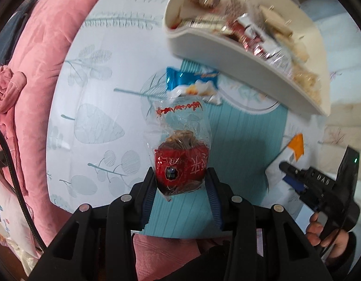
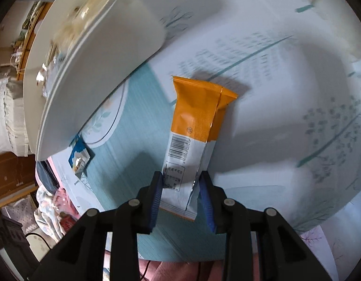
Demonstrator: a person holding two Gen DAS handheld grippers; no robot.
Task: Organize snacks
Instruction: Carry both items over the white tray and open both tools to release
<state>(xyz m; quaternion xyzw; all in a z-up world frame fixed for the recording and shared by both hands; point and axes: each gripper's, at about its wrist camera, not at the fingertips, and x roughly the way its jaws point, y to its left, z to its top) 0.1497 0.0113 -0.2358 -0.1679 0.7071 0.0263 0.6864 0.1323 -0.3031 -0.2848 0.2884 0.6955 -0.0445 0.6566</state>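
My left gripper [image 1: 182, 176] is shut on a clear bag [image 1: 180, 145] with a brown cake in a red paper cup, lifted above the bedspread. My right gripper [image 2: 180, 179] is shut on the white end of an orange-and-white snack packet [image 2: 196, 128], held over the sheet. In the left wrist view the right gripper [image 1: 288, 167] shows at the lower right, a hand on its handle, with the orange packet [image 1: 296, 145] in it. A white tray [image 1: 229, 53] with several wrapped snacks stands at the upper right. The tray's rim [image 2: 70, 89] is at the upper left in the right wrist view.
A blue-and-white snack packet [image 1: 194, 83] lies on the sheet beside the tray; the same blue packet [image 2: 79, 158] sits by the tray's corner. A pink quilt [image 1: 40, 70] is bunched at the left. The leaf-patterned sheet [image 1: 98, 93] has a teal panel [image 1: 238, 140].
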